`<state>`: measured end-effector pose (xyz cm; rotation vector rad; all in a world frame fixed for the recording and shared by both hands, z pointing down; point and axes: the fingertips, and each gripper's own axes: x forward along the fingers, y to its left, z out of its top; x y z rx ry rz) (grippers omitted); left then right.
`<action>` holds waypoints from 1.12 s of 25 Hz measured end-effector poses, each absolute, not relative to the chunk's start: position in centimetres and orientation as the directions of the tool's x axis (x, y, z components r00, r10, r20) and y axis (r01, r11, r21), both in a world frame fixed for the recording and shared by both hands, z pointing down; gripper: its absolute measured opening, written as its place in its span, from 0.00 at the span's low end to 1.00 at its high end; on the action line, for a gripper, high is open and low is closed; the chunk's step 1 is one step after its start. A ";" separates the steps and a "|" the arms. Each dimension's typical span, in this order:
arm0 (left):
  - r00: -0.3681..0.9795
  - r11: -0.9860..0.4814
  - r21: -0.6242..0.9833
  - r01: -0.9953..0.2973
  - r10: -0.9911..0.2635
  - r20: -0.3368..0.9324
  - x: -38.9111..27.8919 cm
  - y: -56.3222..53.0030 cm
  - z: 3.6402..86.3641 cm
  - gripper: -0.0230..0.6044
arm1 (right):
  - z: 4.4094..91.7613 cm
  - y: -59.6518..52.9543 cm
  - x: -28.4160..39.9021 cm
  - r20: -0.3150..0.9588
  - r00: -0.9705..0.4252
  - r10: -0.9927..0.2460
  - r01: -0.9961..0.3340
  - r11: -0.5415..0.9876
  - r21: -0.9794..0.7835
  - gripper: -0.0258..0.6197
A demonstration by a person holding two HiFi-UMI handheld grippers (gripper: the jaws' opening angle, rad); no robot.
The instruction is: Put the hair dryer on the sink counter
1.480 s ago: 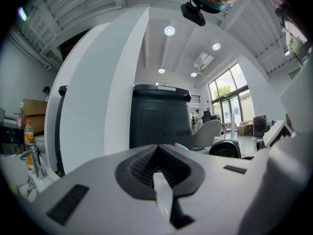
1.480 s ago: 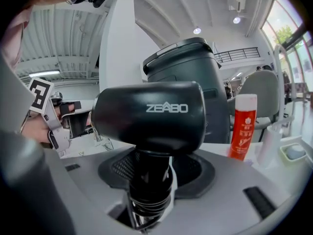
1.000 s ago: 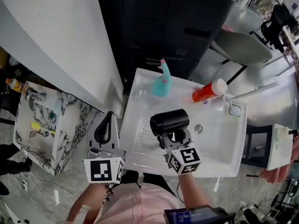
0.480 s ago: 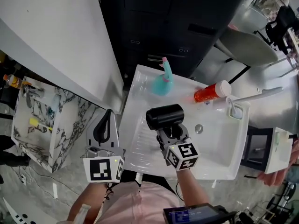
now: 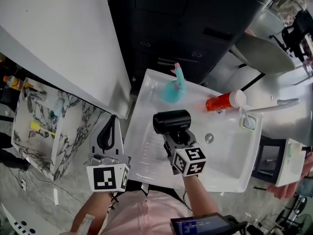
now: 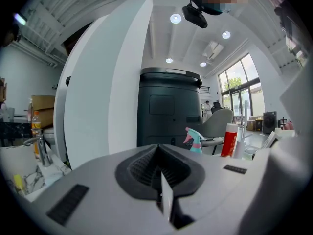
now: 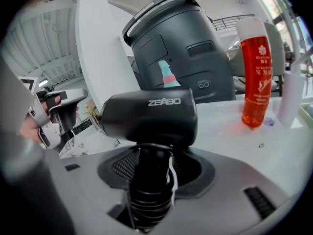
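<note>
A black hair dryer hangs over the white sink counter, its barrel lying crosswise above the basin. My right gripper is shut on the dryer's ribbed handle, which stands between the jaws. My left gripper is off the counter's left edge, jaws shut together with nothing between them.
On the counter's back rim stand a teal spray bottle, a red shampoo bottle lying on its side, and a tap. A dark cabinet is behind. A marble shelf with clutter is at left.
The right gripper with the hair dryer has shifted slightly left and back over the basin. The left gripper has held still.
</note>
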<state>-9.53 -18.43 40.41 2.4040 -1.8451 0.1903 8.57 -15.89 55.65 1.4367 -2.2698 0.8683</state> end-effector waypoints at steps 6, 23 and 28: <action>0.249 -0.252 0.005 -0.968 -0.954 0.170 -9.9 -18.9 40.7 0.05 | 57.6 -15.8 8.7 0.617 -0.430 -0.659 -0.901 0.274 -0.335 0.37; 0.256 -0.258 0.015 -0.966 -0.946 0.197 -9.9 -20.6 42.1 0.05 | 61.1 -16.4 9.7 0.704 -0.398 -0.589 -0.907 0.137 -0.398 0.37; 0.256 -0.258 0.021 -0.966 -0.944 0.208 -10.0 -21.2 42.7 0.05 | 62.2 -16.5 9.9 0.732 -0.390 -0.559 -0.907 0.097 -0.409 0.37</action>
